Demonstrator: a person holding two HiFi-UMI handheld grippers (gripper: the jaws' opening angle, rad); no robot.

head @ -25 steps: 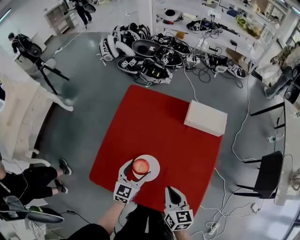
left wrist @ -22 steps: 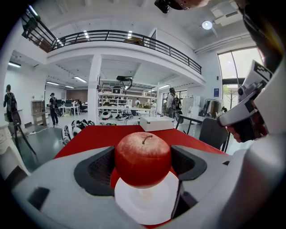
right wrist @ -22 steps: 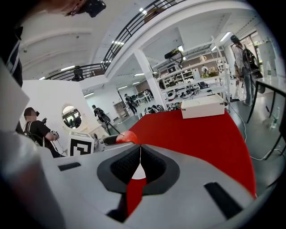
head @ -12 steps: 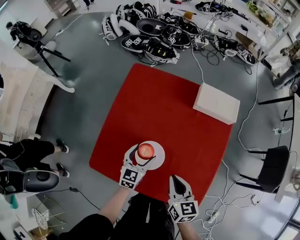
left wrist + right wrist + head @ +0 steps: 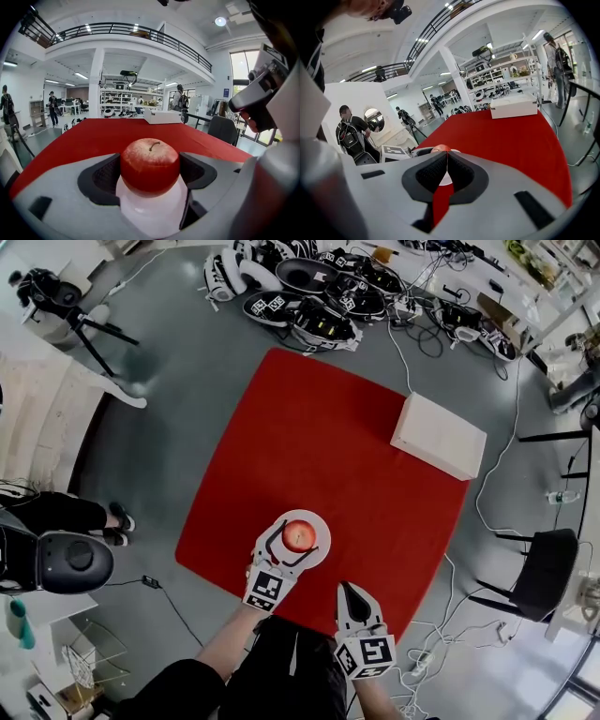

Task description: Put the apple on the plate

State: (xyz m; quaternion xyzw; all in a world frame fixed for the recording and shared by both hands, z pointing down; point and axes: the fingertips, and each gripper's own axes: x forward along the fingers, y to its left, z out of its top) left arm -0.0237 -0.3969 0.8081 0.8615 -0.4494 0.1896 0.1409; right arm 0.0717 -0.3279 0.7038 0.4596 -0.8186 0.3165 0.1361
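Around: a white box (image 5: pixel 438 435) lies well beyond the plate (image 5: pixel 319 524) and to its right, on the same red table (image 5: pixel 309 446).
Floor: a heap of black-and-white gear (image 5: pixel 300 287) and loose cables (image 5: pixel 441 324) lies far beyond the plate. A black chair (image 5: pixel 536 576) stands well to the plate's right.
In the way: your left gripper (image 5: pixel 287 553) reaches over the plate's near rim and covers part of it.
Materials: the plate is white, round and smooth. The apple (image 5: pixel 150 165) is red and glossy, paler at the top, with a short stem. The jaw pads are black and ribbed in grey shells.
Container: the plate holds only the apple, at its middle.
Left tongs: your left jaws are closed onto the apple, one pad against each side.
Right tongs: your right gripper (image 5: pixel 350 594) hangs near the plate, to its right and closer to you. Its jaws are pressed together at the tips, with nothing between them.
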